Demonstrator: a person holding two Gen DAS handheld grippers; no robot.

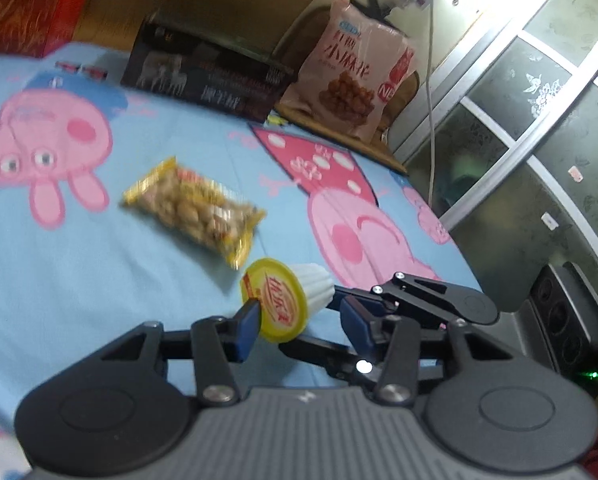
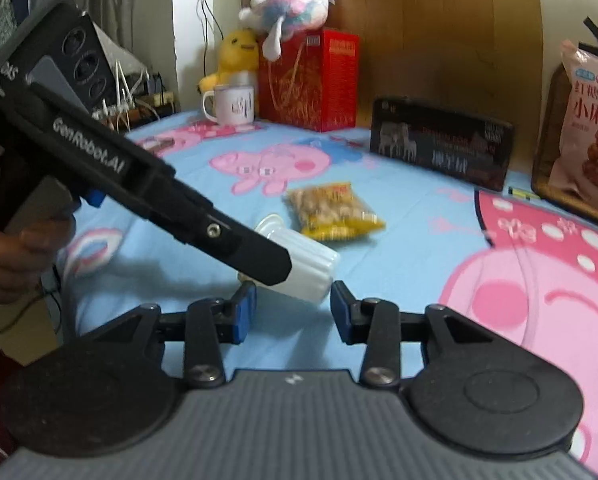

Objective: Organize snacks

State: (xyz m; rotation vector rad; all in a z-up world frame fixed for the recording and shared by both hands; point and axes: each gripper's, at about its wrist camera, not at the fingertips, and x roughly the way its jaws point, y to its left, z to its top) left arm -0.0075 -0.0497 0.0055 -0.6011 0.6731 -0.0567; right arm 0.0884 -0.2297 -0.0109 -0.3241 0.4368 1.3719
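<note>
Currently both claws are crowding one cup [image 1: 295, 296], which is lying on its side just beside the nut bag [image 1: 195, 208], on the bag's near side. Whether it is resting on the bed [image 1: 99, 280] or hanging just off it, I cannot tell.

Risks, as I am judging them:
- Two claws are working the same small cup. If they pull different ways, it is likely going to twist out of the grip.
- The fluted wall is looking slick and tapered, so a squeeze near the narrow end may be pushing it forward and out.
- Pressure on the yellow lid [image 1: 275, 300] may be denting or peeling it.
- A dropped cup may be rolling into the nut bag and shoving it.

Claws:
- The right claw [image 2: 292, 292] is standing half closed, both pads pressing the cup's white body.
- The left claw [image 1: 299, 308] is standing part spread. One pad [image 1: 247, 328] is touching the lid's rim and the other is sitting clear, so it is not pinching.
</note>
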